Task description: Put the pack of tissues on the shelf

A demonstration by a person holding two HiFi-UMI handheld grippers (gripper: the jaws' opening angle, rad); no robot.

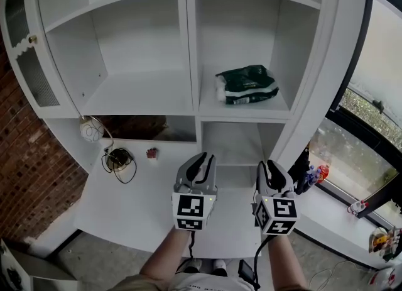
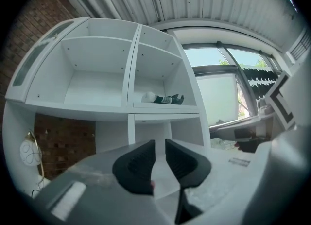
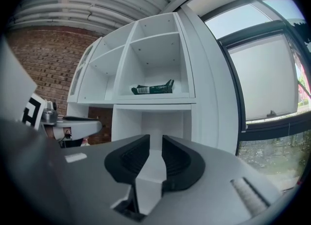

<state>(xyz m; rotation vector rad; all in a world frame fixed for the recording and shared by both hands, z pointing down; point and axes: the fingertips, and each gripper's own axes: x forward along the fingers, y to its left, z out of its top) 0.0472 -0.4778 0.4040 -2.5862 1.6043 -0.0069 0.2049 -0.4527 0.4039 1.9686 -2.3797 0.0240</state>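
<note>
While they hover, left gripper and right gripper face the shelf.

Left shelf bay open; pack of tissues across right bay

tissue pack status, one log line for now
dark green plastic tissue pack: lying on white shelf, right compartment | left gripper: empty | right gripper: empty

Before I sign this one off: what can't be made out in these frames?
- Print on the pack of tissues: too small in every view.
- Small red thing on the counter, head view: too small to identify.
- Colourful thing by the window, head view: too small to identify.
</note>
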